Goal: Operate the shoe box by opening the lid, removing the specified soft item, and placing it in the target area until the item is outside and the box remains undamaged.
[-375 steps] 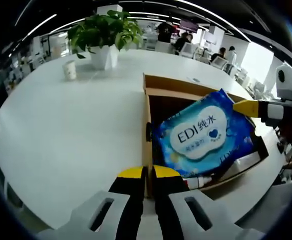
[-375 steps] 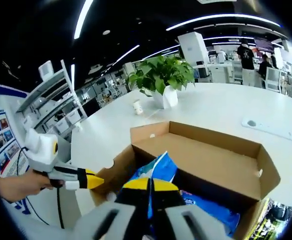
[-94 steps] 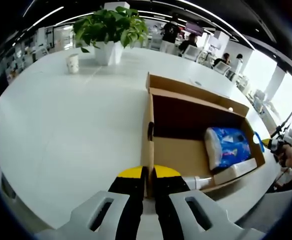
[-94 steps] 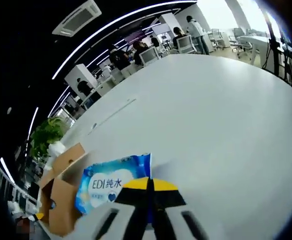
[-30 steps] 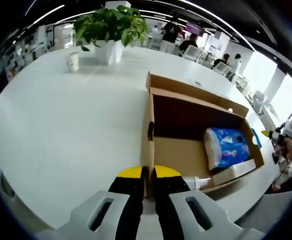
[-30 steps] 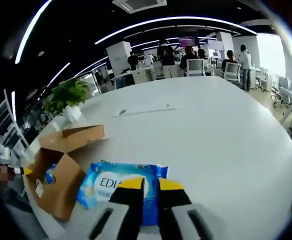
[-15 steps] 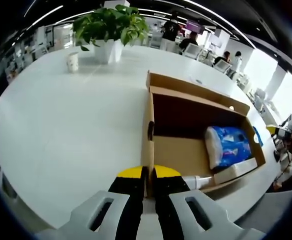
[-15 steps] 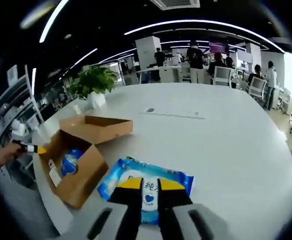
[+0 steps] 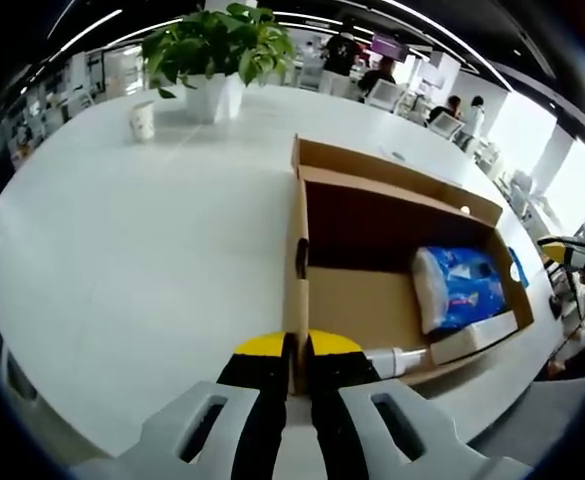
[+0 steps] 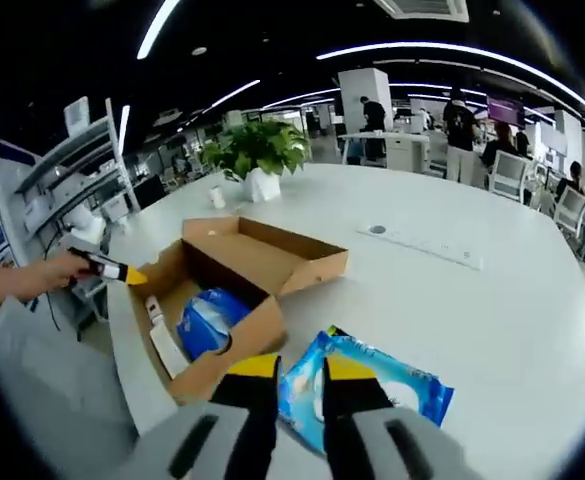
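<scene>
Wet-wipes pack (image 10: 372, 393) lies on table (image 10: 512, 300) just ahead of my parted, empty right gripper (image 10: 294, 368); left gripper (image 9: 290, 348) pinches shoe box (image 9: 297, 270) wall.

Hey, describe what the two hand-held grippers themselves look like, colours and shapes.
Both match. The left hand-held gripper has two black jaws with yellow tips, rising from pale grey bodies with slotted cut-outs. The right hand-held gripper has the same black jaws, yellow tips and grey slotted base. From the right gripper view, the left one appears at a distance as a slim black body ending in a yellow tip, held in a hand.
</scene>
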